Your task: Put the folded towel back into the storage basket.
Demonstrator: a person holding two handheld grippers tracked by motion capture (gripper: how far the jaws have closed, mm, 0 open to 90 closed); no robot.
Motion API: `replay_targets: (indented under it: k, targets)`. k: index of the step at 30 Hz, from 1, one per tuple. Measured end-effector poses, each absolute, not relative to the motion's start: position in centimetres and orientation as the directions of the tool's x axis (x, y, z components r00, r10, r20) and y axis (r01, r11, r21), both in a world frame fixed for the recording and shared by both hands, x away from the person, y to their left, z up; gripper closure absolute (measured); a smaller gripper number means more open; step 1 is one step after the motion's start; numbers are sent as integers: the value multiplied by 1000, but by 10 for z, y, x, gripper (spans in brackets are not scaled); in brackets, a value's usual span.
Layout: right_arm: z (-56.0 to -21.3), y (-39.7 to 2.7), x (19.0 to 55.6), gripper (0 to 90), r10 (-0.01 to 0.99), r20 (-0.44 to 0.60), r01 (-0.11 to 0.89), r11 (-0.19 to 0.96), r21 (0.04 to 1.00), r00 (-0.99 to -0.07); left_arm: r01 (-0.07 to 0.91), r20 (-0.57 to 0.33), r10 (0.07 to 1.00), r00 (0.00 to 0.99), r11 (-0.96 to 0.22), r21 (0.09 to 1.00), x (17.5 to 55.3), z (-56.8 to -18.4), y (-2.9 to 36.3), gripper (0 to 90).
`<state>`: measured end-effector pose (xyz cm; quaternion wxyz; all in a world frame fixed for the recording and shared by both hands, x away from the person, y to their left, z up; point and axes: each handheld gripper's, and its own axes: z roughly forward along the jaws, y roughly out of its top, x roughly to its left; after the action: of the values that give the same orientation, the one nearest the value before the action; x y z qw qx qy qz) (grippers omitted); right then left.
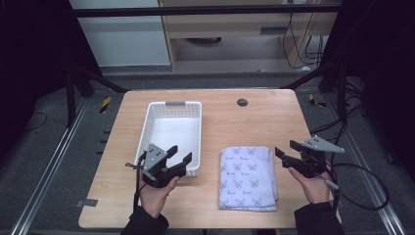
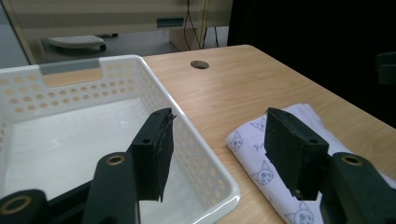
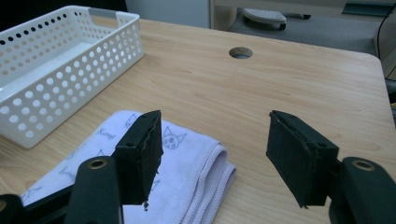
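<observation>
Two grippers' fingers (image 1: 180, 153) (image 1: 287, 149) gape empty beside soft folded cloth (image 1: 247, 177) and perforated plastic basket (image 1: 172, 110).

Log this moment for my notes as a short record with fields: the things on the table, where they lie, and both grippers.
table: light wood table with a round hole near the far edge
basket: white perforated basket, empty, left of centre
towel: folded towel with cat-face print, flat, right of the basket, apart from it
left gripper: left gripper open, over the basket's near corner, holding nothing
right gripper: right gripper open, by the towel's right edge, holding nothing
</observation>
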<state>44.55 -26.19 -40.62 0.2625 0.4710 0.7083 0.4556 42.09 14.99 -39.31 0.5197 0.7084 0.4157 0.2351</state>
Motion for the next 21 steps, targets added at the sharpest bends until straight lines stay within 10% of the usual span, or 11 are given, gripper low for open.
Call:
replay_targets:
  k: [21]
  targets:
    - [-432,-261,458,353,906,78,485,149,862,-417,336,-58,778,625,-201,920,414,-415,81,449]
